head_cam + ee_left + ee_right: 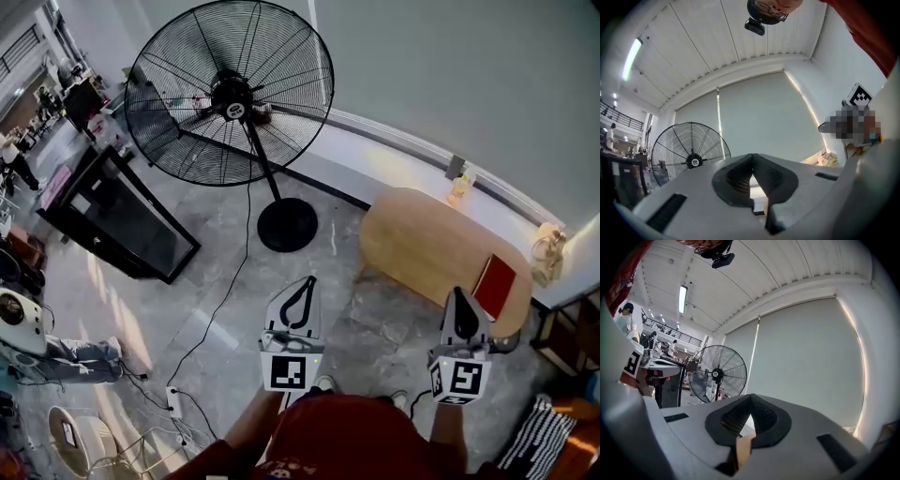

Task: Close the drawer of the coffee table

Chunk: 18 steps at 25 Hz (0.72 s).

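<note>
Head view: the person stands on a grey tiled floor with both grippers held out in front, pointing away from the body. The left gripper (307, 284) is over bare floor, well apart from the coffee table (412, 239). The right gripper (457, 296) has its tip over the near edge of the oval wooden worktop, toward its right end. A red book (494, 286) lies on the worktop near that same right end, just beside the right gripper's tip. From this angle the drawer cannot be made out. A large black fan (230, 89) on a round base stands beyond the left end of the worktop. A low black cabinet (122, 216) sits further left.

Left gripper view: the dark ribbed fingers (735, 178) of the left gripper (752, 155) meet at their tips with nothing between them. A narrow gap stays open lower down. Behind them are the fan (691, 159) and a pale grey blind (759, 117).

Right gripper view: the right gripper (750, 395) also has its fingers (732, 420) closed tip to tip, holding nothing. A tan surface shows through the slit below the tips. The fan (717, 373) stands to the left and the blind (811, 362) fills the right.
</note>
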{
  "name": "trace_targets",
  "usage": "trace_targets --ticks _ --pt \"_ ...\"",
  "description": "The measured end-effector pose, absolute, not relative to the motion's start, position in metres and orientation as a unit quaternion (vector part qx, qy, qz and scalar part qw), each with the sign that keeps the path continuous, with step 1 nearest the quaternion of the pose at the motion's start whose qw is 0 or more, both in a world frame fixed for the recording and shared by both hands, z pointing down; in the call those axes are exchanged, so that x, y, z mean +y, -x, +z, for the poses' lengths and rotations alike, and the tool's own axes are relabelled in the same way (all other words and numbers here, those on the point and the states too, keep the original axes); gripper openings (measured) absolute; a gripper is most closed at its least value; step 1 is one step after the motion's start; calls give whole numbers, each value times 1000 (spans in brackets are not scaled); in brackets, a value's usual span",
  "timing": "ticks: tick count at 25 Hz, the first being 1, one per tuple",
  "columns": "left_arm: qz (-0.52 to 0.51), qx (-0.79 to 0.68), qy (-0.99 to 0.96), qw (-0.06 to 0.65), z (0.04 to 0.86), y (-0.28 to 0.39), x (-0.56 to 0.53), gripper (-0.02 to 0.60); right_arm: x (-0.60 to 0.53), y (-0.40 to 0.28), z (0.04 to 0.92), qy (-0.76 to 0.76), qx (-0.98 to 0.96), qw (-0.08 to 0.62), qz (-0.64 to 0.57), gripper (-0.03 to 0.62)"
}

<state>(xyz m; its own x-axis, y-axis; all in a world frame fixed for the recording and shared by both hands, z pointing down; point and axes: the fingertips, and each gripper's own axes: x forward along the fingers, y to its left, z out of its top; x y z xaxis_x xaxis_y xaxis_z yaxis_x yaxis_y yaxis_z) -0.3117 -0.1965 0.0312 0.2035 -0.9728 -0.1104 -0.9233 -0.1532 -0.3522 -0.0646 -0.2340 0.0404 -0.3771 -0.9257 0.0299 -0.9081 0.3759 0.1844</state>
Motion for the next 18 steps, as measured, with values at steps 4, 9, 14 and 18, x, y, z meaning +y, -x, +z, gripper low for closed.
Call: trace_targets --ticks 4,9,14,18 --pt "-72 629 755 170 33 311 -192 8 -232 63 43 -555 -827 66 -66 -2" --pt "-56 638 753 152 37 311 -188 8 -231 66 48 -549 -831 67 -62 -2" --pt "-83 634 751 166 39 313 -182 8 -229 74 51 -538 -838 66 -59 -2" --pt "-83 641 745 163 39 319 -178 8 -229 80 52 -533 -842 67 -54 -2"
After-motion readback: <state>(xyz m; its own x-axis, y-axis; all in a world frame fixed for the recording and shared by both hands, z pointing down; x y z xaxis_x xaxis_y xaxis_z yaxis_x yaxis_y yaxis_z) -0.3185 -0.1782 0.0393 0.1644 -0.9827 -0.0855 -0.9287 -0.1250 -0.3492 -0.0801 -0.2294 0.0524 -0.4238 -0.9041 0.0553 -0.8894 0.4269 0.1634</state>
